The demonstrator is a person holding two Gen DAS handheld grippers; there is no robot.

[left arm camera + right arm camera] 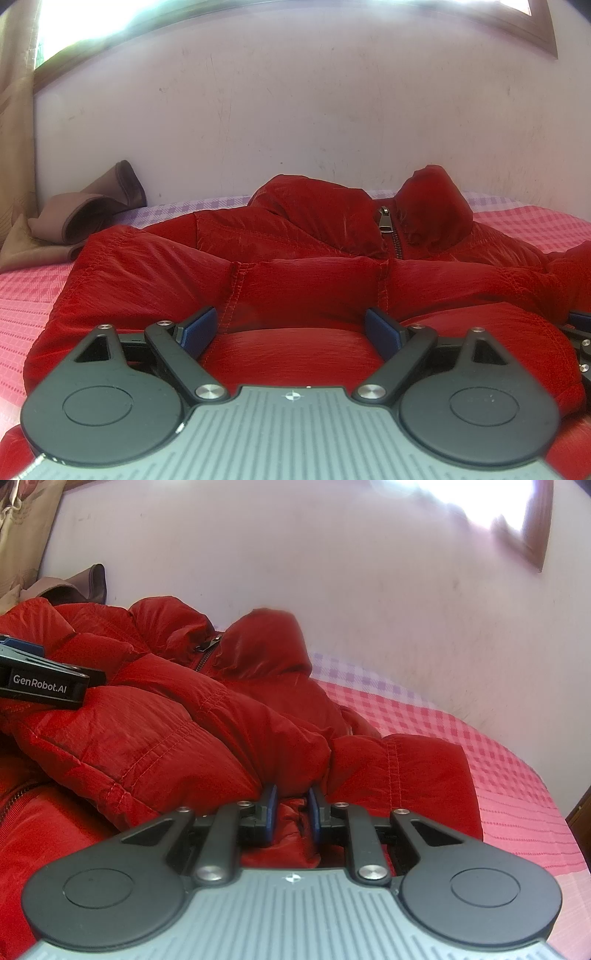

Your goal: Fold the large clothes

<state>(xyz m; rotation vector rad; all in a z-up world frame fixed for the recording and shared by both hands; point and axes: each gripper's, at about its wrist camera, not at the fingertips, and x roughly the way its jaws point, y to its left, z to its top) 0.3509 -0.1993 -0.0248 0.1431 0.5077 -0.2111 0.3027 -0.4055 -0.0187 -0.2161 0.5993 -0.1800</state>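
Writing: we read only "GenRobot.AI", white on the black body of the left gripper (44, 686), seen from the right wrist.

Jacket (295, 273): red, padded, lying on the pink checked bedsheet (29, 295) beside the wall (295, 110); zip pull (384, 218) at the collar, a sleeve folded across the chest.

Left gripper (291, 328): we found it angled downward over the jacket, blue pads (197, 328) spread wide, red fabric bulging between them but not pressed; released.

Right gripper (291, 808): we found it angled downward at the jacket's right edge, narrow jaws clenched on a bunch of jacket fabric.

Brown cloth (92, 214): on the bed's far left, by the curtain (14, 129).
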